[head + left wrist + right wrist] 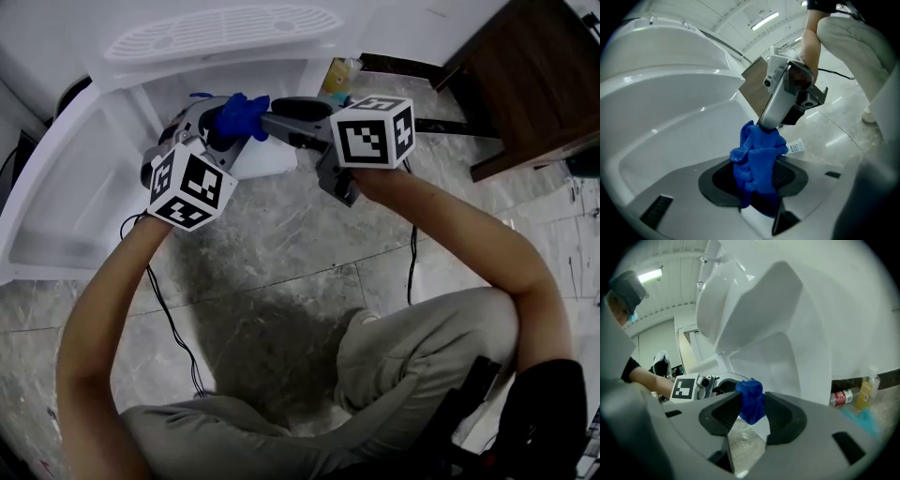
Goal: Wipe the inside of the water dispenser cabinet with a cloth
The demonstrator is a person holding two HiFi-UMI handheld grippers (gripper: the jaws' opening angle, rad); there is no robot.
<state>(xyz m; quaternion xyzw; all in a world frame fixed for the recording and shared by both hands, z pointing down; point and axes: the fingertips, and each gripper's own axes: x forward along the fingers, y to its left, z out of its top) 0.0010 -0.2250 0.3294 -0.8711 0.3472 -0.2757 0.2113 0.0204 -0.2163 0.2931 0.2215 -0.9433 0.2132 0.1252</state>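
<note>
Blue cloth (242,114) (757,159) (751,401) is held in the air at the mouth of the open water dispenser cabinet (131,103), above the stone floor (281,267). The left gripper (220,122) (754,179) is closed on its bunched end. The right gripper (272,120) (752,412) is clamped on the opposite end.

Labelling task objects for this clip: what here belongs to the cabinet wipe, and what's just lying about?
Job: blue cloth, between the jaws of left gripper and right gripper; water dispenser cabinet.
Lying about: yellow bottle, red-labelled bottle, black cable, wooden furniture.
</note>
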